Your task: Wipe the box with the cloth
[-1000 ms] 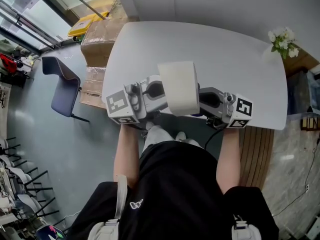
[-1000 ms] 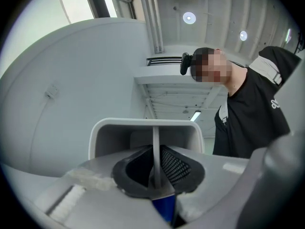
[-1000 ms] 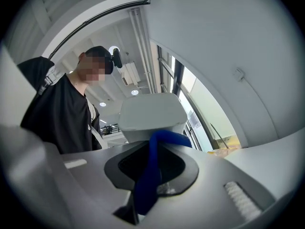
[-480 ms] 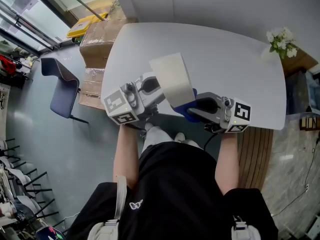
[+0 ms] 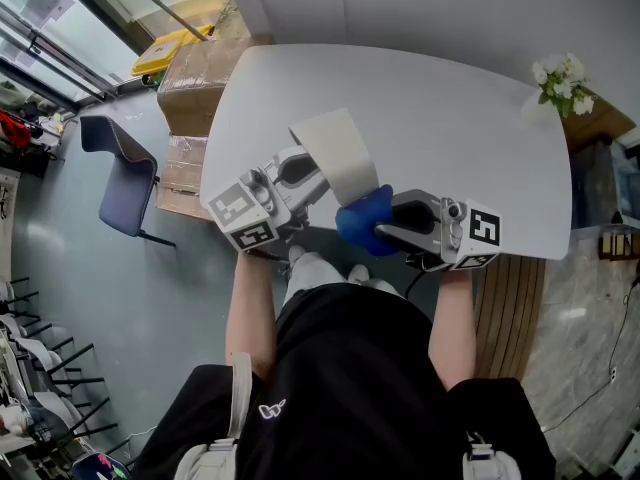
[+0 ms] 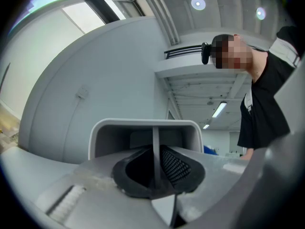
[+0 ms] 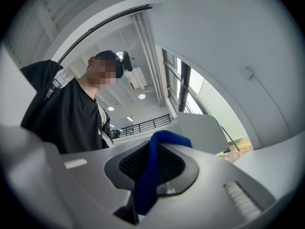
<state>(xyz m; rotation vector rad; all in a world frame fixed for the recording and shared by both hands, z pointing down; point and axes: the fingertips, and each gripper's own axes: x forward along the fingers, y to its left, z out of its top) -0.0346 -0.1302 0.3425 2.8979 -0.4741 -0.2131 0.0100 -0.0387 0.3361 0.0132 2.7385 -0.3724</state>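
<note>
Fingers (image 6: 178,166) of the left gripper (image 5: 312,184) are pinching the box (image 5: 335,153) wall. Right gripper (image 5: 386,230) fingers (image 7: 127,164) are pinching the blue cloth (image 5: 365,223) at the box's near end. The box is hanging over the bench (image 5: 450,118) edge.

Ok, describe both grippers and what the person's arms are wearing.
The left gripper and right gripper are both light grey, with broad fingers lined by black mesh-textured pads. Each carries a cube with black-and-white square markers: left cube, right cube. A black cable hangs from the right one. The person wears a black short-sleeved top.
</note>
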